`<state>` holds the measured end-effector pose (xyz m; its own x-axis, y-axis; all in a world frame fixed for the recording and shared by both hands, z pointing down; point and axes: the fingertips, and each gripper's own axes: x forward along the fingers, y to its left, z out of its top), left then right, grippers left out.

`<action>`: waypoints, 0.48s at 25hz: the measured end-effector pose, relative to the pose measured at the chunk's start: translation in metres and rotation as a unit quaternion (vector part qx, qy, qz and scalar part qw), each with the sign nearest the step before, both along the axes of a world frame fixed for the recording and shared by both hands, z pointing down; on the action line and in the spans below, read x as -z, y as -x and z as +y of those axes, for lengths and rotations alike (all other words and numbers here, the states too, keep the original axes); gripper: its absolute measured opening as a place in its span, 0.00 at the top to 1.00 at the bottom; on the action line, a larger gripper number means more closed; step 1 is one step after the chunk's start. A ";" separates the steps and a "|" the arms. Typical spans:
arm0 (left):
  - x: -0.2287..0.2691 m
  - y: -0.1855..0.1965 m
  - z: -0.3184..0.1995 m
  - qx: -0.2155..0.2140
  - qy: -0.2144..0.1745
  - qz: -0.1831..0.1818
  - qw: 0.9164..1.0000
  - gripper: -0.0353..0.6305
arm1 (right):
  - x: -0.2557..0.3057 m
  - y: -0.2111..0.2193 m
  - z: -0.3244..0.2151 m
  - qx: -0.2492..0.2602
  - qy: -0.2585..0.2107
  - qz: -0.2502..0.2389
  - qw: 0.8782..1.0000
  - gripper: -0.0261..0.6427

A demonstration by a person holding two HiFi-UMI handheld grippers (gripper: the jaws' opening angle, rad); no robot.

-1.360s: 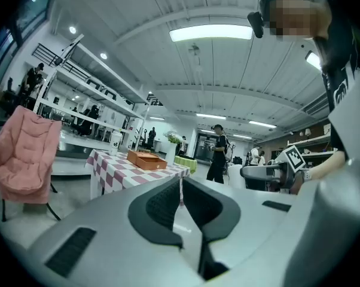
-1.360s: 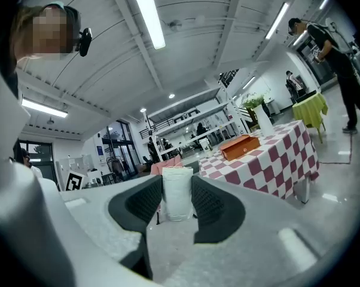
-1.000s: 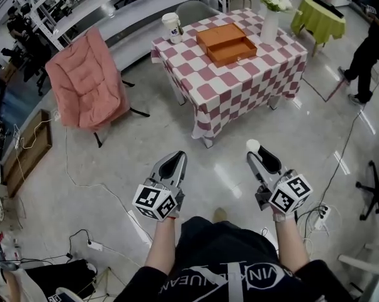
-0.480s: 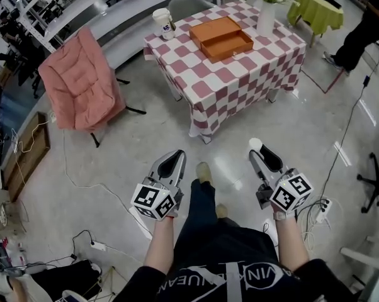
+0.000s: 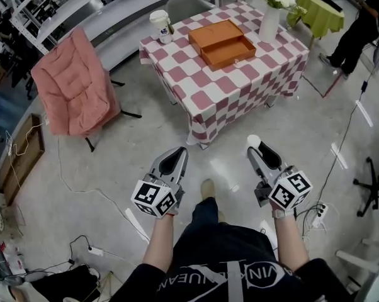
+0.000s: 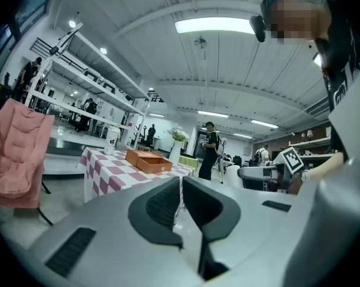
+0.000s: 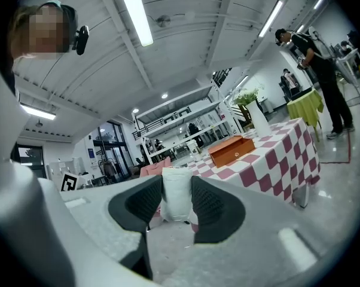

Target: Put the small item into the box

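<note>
Head view is showing the person walking toward the checked table (image 5: 205, 99). Over the last second the table and the orange box (image 5: 222, 43) on it have been drifting slightly toward 9 o'clock in the picture. A foot (image 5: 208, 187) is now planting on the floor between the two grippers. Both grippers are keeping the same carried pose, low in front of the body and pointing toward 12 o'clock. The change is therefore all in the approach. I am judging the task to be in its carry stage, with the drop into the box not yet begun.

The box is sitting on the table at 12 o'clock from the grippers and well apart from both. It is lying between a paper cup (image 5: 159, 24) at its 10 o'clock and a vase (image 5: 269, 21) at its 2 o'clock. It is appearing open, with its lid folded back.

The right gripper (image 7: 176, 191) is clenching the small item (image 7: 176, 203), a white, soft-looking pack. Its jaws are pressing on both sides, and the item is poking out past the tips toward 12 o'clock. From the head camera it is showing as a white blob (image 5: 253, 141) at that gripper's far end.

The left gripper (image 6: 180, 185) is carrying nothing. Its jaws are closing to a hairline gap, with only the distant room showing between them.
</note>
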<state>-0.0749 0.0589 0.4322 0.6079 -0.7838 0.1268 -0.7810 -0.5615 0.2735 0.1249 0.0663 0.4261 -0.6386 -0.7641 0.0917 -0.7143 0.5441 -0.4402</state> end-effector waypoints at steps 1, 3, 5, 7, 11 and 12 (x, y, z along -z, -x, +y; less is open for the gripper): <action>-0.002 0.000 -0.006 0.000 0.003 0.002 1.000 0.92 | 0.001 0.001 -0.007 0.000 0.000 0.000 1.000 0.72; -0.007 0.001 -0.018 0.001 0.009 0.006 1.000 0.92 | 0.000 0.002 -0.018 0.002 0.002 0.001 1.000 0.72; -0.009 0.000 -0.032 -0.002 0.013 0.008 1.000 0.92 | -0.002 0.002 -0.030 0.001 0.006 0.003 1.000 0.72; -0.010 0.000 -0.046 -0.003 0.015 0.008 1.000 0.92 | -0.004 0.001 -0.042 -0.002 0.009 0.000 1.000 0.72; -0.012 -0.001 -0.074 -0.010 0.017 0.008 1.000 0.92 | -0.006 0.000 -0.063 -0.008 0.013 -0.002 1.000 0.72; -0.012 -0.003 -0.081 -0.013 0.018 0.008 1.000 0.92 | -0.006 0.000 -0.068 -0.010 0.014 -0.003 1.000 0.72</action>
<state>-0.0723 -0.0219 0.4440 0.6304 -0.7628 0.1442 -0.7615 -0.5714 0.3060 0.1252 -0.0016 0.4324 -0.6235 -0.7741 0.1092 -0.7225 0.5173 -0.4587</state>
